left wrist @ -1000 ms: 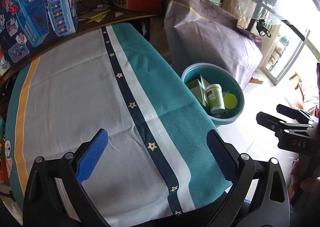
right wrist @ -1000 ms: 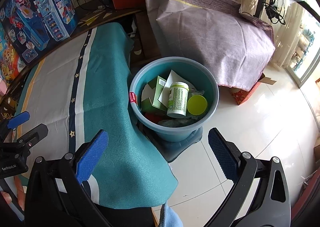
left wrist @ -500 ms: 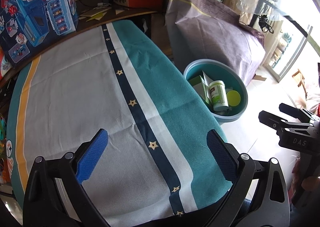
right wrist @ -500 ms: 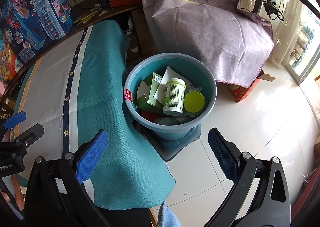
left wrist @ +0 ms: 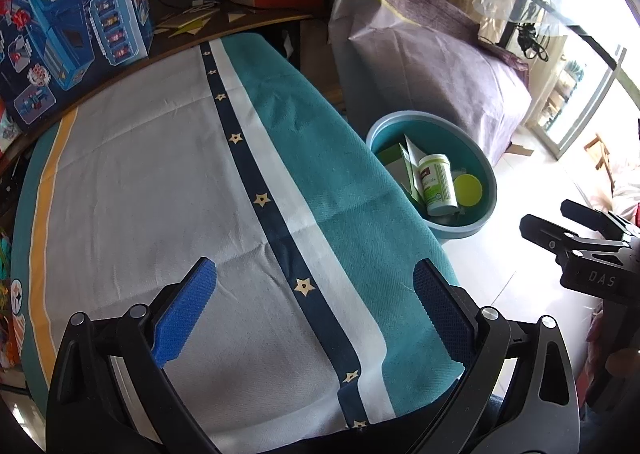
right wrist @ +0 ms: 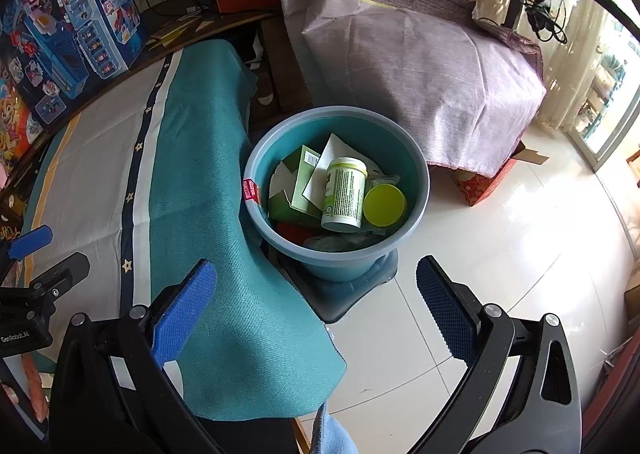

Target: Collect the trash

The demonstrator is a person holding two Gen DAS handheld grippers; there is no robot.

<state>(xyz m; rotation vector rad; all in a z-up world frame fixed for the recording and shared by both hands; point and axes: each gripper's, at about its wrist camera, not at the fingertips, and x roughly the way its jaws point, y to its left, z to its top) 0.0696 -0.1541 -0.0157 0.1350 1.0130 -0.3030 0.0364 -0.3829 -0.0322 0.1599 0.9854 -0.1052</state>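
Two hand-held grippers hang open and empty above a cloth-covered table. The left gripper (left wrist: 314, 312), blue pads spread wide, hovers over the grey, white and teal striped tablecloth with its navy band of gold stars (left wrist: 160, 181), on which no litter shows in either view. The right gripper (right wrist: 316, 310), jaws equally wide, hangs past the table's edge, over the cloth's drooping teal corner and the glossy white floor tiles (right wrist: 500, 262).

Just beyond, on the floor and close against the hanging cloth, stands the round teal plastic bin (right wrist: 416, 157) that holds the collected trash. On top lies a white plastic bottle with a green label (right wrist: 343, 195) on its side, with a lime-green round lid (right wrist: 385, 205) beside it, and folded green-and-white cardboard packaging (right wrist: 300, 185) tilted against the near wall.

Judged from here, all of it is light. The bottle looks stiff and smooth, so it could roll or slip and is best taken across its middle. The cardboard would crush, so a pinch on a free edge suits it. The flat lid offers only its rim.

Farther back sit a bulky shape draped in a mauve woven sheet (right wrist: 420, 65) and, at the table's far edge, a blue toy box printed with cartoon figures (left wrist: 68, 25).
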